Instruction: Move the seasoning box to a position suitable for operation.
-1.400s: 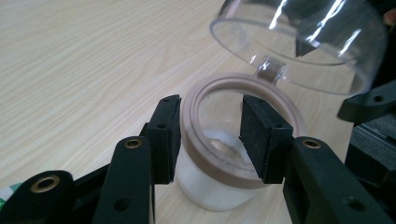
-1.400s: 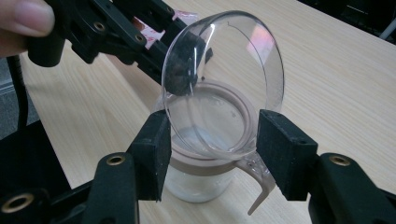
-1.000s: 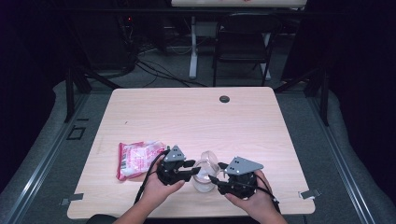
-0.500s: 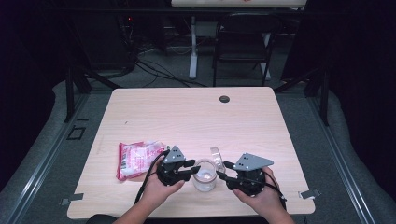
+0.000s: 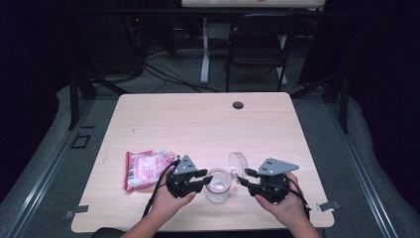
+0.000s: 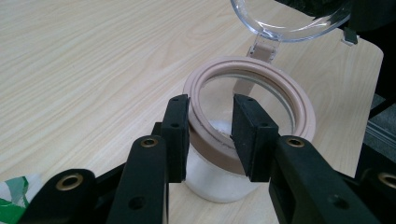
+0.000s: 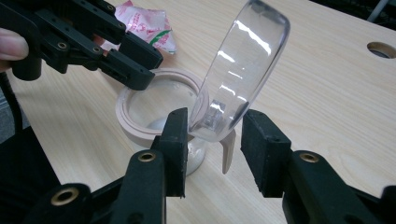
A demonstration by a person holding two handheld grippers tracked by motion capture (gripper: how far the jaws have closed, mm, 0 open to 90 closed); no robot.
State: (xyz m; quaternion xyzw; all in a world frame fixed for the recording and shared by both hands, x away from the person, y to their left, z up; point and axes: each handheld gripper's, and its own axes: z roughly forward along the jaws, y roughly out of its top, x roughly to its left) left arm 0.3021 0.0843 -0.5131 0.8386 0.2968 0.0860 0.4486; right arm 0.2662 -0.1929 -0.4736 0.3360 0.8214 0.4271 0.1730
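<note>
One jar [image 5: 218,184] stands near the front edge of the counter [image 5: 208,124], between the two claws. The left claw [image 6: 210,130] straddles its tan rim, one jaw outside and one inside, clamped on the rim wall, probably to steady the jar while the lid is worked. The clear hinged lid [image 7: 243,70] stands swung up on the far side of the jar from the left claw. The right claw [image 7: 212,140] brackets the lid's lower edge by the hinge; its jaws have just been closing, at middling width, and whether both pads press I cannot tell (one looks to touch). One pink-and-white packet [image 5: 146,168] lies left of the jar, apart.
</note>
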